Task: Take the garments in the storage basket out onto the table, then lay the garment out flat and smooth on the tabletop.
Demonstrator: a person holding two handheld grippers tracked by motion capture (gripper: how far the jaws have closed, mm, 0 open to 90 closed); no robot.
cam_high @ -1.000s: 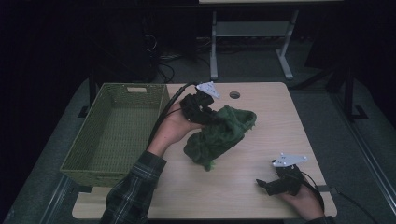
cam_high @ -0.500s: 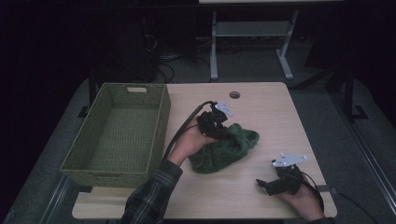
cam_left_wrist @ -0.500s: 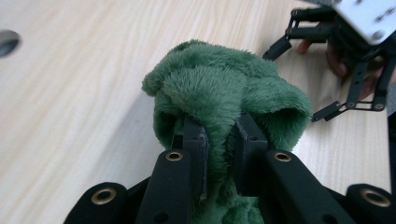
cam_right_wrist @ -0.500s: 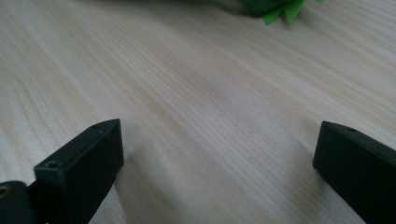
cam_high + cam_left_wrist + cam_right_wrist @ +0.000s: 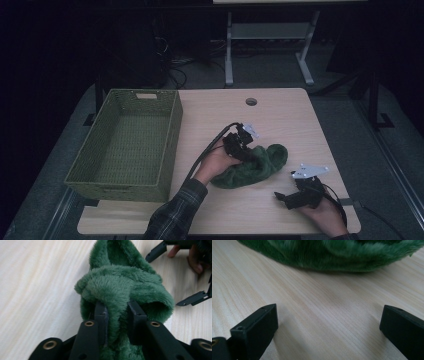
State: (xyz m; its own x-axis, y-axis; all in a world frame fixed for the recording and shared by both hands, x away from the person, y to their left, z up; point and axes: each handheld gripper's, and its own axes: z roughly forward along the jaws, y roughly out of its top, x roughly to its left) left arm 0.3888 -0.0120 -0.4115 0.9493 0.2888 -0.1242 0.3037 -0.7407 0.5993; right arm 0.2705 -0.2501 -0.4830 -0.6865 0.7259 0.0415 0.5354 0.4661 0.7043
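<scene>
While the left gripper (image 5: 117, 312) jaws, just easing apart, pinch the green cloth (image 5: 252, 167), the right gripper (image 5: 286, 198) jaws gape wide.

high: overhead, forward-down | tongs views: close, level | shared: green cloth (image 5: 252, 167)

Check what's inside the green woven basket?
The green woven basket shows nothing lying on its visible woven floor; the near wall hides the front strip of that floor. The fuzzy green cloth lies outside, on the table.
</scene>
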